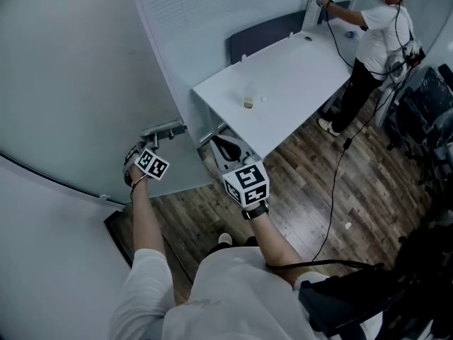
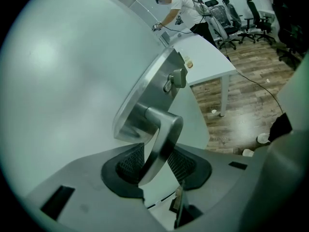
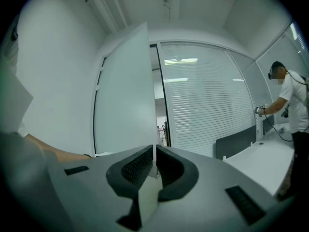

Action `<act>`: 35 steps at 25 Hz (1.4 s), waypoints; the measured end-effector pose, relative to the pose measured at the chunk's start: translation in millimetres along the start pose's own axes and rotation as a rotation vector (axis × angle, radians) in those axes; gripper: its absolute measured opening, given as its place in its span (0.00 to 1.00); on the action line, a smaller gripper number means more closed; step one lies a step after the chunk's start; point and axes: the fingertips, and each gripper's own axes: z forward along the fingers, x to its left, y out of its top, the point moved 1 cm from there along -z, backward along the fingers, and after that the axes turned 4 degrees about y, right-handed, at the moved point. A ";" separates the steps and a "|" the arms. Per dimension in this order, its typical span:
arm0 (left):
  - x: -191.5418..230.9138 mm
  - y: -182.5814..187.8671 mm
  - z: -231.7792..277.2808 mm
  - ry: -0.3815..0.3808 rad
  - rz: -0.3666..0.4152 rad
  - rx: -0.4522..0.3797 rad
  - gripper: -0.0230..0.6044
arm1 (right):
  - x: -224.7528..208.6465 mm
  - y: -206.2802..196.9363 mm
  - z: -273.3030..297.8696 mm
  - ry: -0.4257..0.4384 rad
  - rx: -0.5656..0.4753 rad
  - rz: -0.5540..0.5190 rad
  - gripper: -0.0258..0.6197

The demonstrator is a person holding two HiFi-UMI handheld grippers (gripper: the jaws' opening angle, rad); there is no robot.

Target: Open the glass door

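Note:
The frosted glass door [image 1: 78, 83] fills the left of the head view. Its metal lever handle [image 2: 161, 134] juts from a long steel plate [image 2: 145, 91] that also carries a small lock knob [image 2: 176, 79]. My left gripper [image 2: 157, 161] has the lever between its pads, which touch it on both sides; in the head view it [image 1: 157, 134] meets the handle [image 1: 166, 127]. My right gripper [image 1: 214, 142] hovers beside it, apart from the door, shut with nothing in it [image 3: 154, 161]. In the right gripper view the door [image 3: 125, 95] stands ajar, with a dark gap beside it.
A white table [image 1: 297, 69] with a small cup [image 1: 248, 102] stands just right of the door. Another person [image 1: 375, 34] works at its far end. A cable [image 1: 336, 190] trails over the wooden floor. Office chairs [image 2: 251, 13] stand further off.

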 end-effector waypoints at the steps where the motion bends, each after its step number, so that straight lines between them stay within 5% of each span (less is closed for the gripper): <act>1: -2.4 -2.3 -6.1 0.009 0.002 0.013 0.23 | 1.9 3.0 -4.9 0.018 -0.008 0.001 0.05; 7: -21.1 -27.0 -48.9 0.048 0.022 0.136 0.24 | 6.7 8.8 -57.1 0.120 -0.009 0.004 0.05; 15: -56.2 -72.3 -84.8 0.087 0.050 0.193 0.24 | 25.2 -27.5 -94.5 0.236 0.031 -0.018 0.05; 27: -85.6 -97.6 -142.6 0.112 0.105 0.153 0.26 | 93.3 -6.1 -83.0 0.391 -0.026 -0.050 0.05; 35: -120.2 -151.4 -177.7 0.092 0.147 0.131 0.26 | 164.9 5.8 -94.2 0.530 -0.094 -0.106 0.19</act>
